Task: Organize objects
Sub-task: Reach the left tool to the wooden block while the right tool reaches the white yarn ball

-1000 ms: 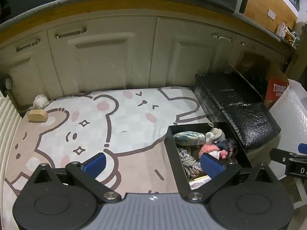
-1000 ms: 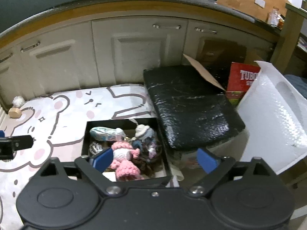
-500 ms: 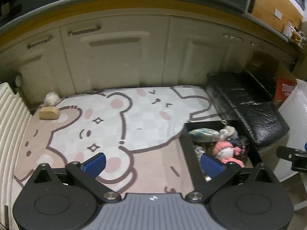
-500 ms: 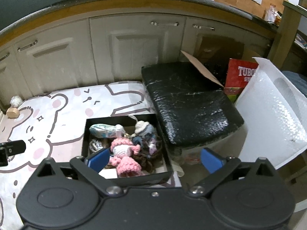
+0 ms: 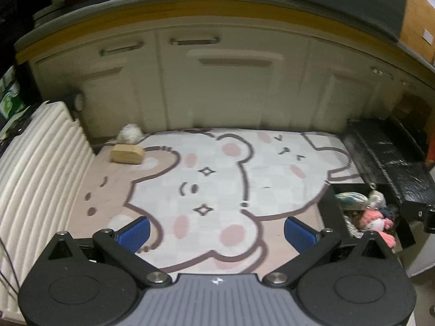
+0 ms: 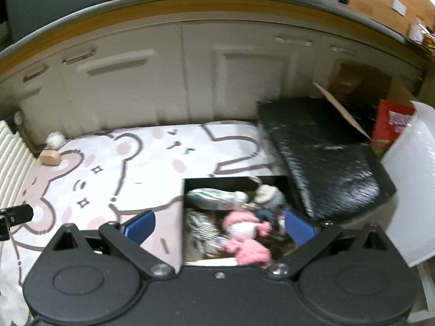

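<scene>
Fingers of both grippers, left [image 5: 216, 232] and right [image 6: 218, 226], spread wide, empty.
Only the right view shows the whole black box [image 6: 182, 217] of toys, near right on the mat [image 5: 217, 168]; one wooden block [image 5: 127, 153] and one ball [image 5: 130, 133] sit far left.

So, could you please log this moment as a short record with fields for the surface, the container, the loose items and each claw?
surface: cartoon bear mat in front of cream cabinets
container: black box at the mat's right edge, holding a pink knitted toy and other soft items
loose items: wooden block and white ball at the mat's far left corner
left claw: open, empty, over the mat
right claw: open, jaws just widened, nothing gripped, over the box
</scene>
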A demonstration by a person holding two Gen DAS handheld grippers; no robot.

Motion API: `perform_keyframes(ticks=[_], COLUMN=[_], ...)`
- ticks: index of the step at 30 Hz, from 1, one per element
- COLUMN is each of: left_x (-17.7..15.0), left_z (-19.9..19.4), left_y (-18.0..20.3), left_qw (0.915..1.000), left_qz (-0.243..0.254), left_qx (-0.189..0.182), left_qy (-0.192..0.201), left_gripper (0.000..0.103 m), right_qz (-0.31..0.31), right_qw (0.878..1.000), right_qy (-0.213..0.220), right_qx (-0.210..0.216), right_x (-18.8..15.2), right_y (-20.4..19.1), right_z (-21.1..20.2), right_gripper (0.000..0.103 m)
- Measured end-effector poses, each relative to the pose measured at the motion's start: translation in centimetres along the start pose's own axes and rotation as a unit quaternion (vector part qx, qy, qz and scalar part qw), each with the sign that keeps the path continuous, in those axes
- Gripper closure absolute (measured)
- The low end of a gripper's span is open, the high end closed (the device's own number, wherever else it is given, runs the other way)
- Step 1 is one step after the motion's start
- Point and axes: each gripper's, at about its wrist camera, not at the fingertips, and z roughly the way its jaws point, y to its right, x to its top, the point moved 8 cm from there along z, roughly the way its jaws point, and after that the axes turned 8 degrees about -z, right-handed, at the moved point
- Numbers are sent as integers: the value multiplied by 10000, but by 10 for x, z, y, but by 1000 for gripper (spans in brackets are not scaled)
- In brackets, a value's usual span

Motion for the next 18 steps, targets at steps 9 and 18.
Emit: perform_keyframes(ticks=[9,18], left_x=[7,11], left_z=[-2,-6], left_y=[-41,-72], left_qw=[9994,9981], left_qz=[-254,-375], left_qx=[188,419], left_qy=[113,240], left_gripper=[0,0], right_qz=[-190,-291], right_qw=[9992,9967], right_qy=[99,220], right_qx=[348,723], right_x=[18,30], right_y=[-49,-89], right_z=[6,11], right_gripper=[0,0])
